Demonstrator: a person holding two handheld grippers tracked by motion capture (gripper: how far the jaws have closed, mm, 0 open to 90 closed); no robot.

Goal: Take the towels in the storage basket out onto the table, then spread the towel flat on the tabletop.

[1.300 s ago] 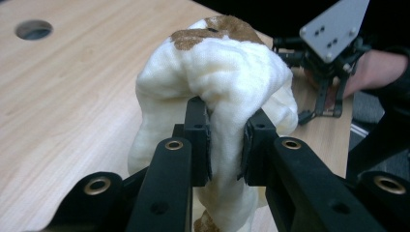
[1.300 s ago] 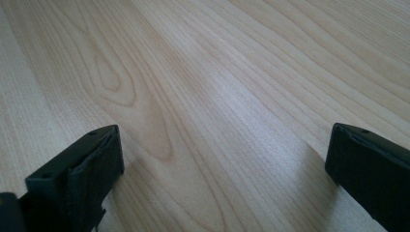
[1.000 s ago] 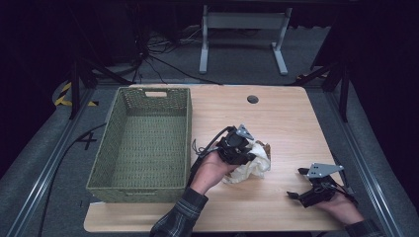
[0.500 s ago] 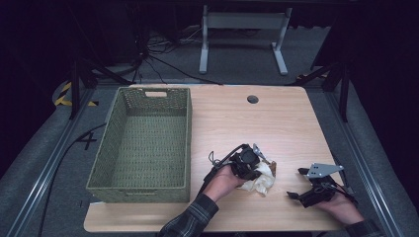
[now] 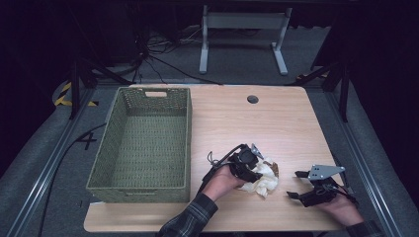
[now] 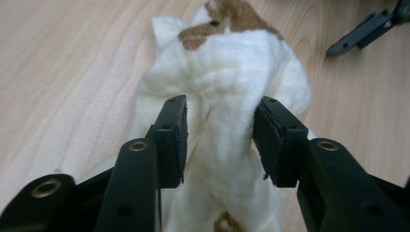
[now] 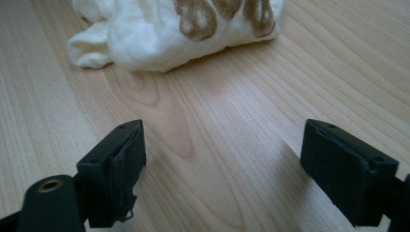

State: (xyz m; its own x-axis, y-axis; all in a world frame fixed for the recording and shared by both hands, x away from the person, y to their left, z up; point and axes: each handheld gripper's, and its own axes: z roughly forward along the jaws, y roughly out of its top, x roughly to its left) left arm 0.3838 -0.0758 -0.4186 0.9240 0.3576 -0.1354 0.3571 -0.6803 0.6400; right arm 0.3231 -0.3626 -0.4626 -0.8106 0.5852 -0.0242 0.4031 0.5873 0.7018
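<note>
A crumpled white cloth with brown patches (image 5: 265, 179) lies on the wooden table (image 5: 257, 123) near its front edge. My left gripper (image 5: 255, 171) sits on the cloth's left side. In the left gripper view its jaws pinch a raised fold of the cloth (image 6: 227, 63), so the left gripper (image 6: 220, 113) is shut on it. My right gripper (image 5: 293, 184) rests to the right of the cloth with its jaws pointing at it. In the right gripper view it (image 7: 222, 145) stands wide open over bare wood, with the cloth (image 7: 159, 34) a short way ahead.
A green woven basket (image 5: 188, 138) with nothing in it stands on the left half of the table, close to my left forearm. A round cable hole (image 5: 252, 99) sits at the back. One jaw of the right gripper (image 6: 362, 31) shows beyond the cloth.
My left gripper has moved toward the table's front edge and slightly right, and the cloth has come along with it. The right gripper has stayed in place.
</note>
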